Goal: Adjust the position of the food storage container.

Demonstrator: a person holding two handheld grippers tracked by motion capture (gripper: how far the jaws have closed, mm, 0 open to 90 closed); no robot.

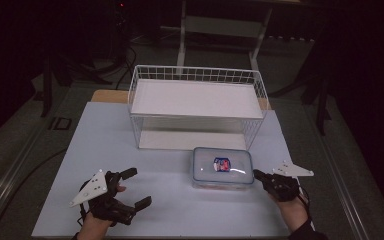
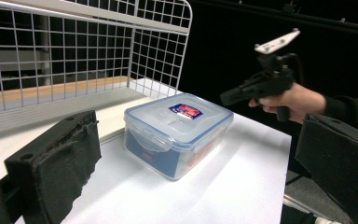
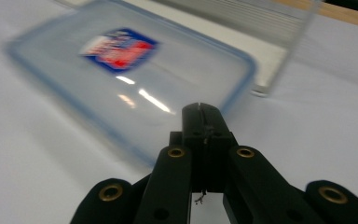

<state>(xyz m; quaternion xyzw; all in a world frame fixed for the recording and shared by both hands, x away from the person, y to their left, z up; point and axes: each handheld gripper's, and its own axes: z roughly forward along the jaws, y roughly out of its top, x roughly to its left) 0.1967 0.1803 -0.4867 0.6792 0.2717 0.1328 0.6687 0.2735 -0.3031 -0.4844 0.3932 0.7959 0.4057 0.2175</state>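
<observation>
The lidded plastic box (image 1: 223, 168) sits on the tabletop (image 1: 145, 150) just before the empty wire basket (image 1: 197, 106); right tongs (image 1: 257, 175), clenched on nothing, point at its right edge; left tongs (image 1: 132, 188) gape, well apart; best approach level, slowly; box contents unclear.

This looks like a lab set up for recording, not a home or a shop. A plain white bench (image 1: 130, 200) stands under one bright light while the room around it lies in darkness. Black cables (image 1: 125, 60) trail over the grey floor (image 1: 15, 145) at the far left, and a pale metal frame (image 1: 220, 25) rises at the far side. On the bench stands a white wire-grid basket rack (image 1: 197, 107), bare like a test prop.
</observation>
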